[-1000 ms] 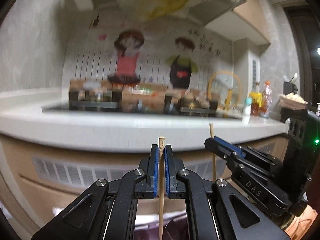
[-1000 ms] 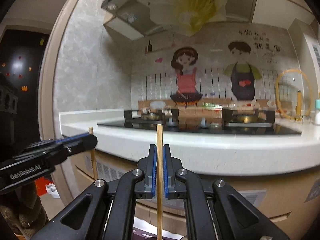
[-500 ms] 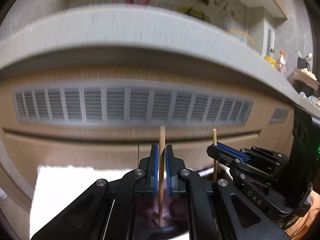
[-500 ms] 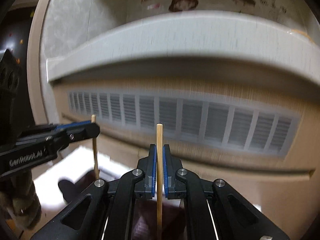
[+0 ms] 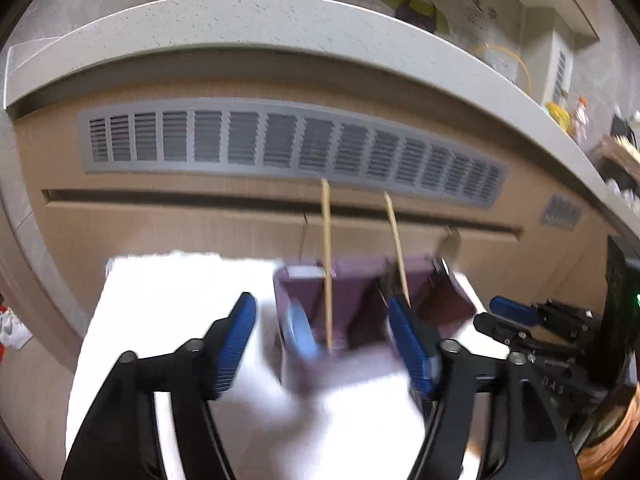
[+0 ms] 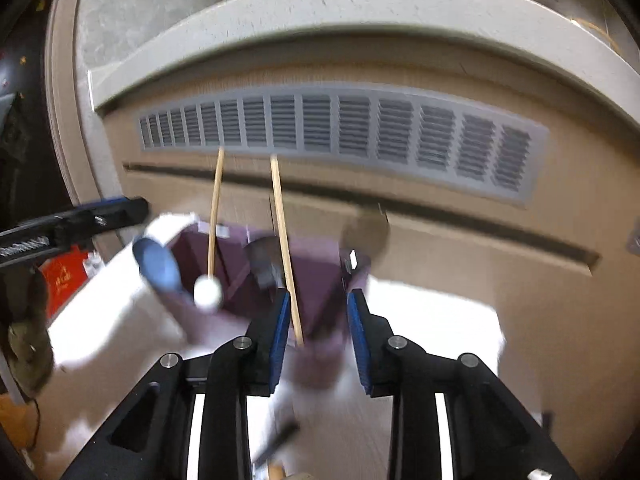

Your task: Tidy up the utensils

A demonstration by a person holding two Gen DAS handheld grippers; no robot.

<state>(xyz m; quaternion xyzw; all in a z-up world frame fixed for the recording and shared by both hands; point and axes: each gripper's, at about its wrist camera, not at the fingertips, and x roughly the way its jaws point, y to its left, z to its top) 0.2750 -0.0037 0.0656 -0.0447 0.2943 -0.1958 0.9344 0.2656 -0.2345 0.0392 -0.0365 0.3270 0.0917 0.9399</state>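
Left wrist view, near to far: left gripper (image 5: pixel 320 332), jaws wide and opening, pads clear of the left chopstick (image 5: pixel 327 264); purple holder (image 5: pixel 360 292) on white surface (image 5: pixel 168 304); cabinet vent (image 5: pixel 280 140) behind.
Right wrist view: right gripper (image 6: pixel 316 320), jaws narrow but opening, right chopstick (image 6: pixel 285 248) between the pads, apparently not pressed.
Progress: both chopsticks stand inside the holder, in separate compartments as far as the blur allows; release looks nearly complete. Remaining: withdrawal of both grippers; other utensils, blue spoon (image 6: pixel 158 266) included, already in the holder.
Orientation: long axes near upright, tops leaning slightly, lower ends in the holder
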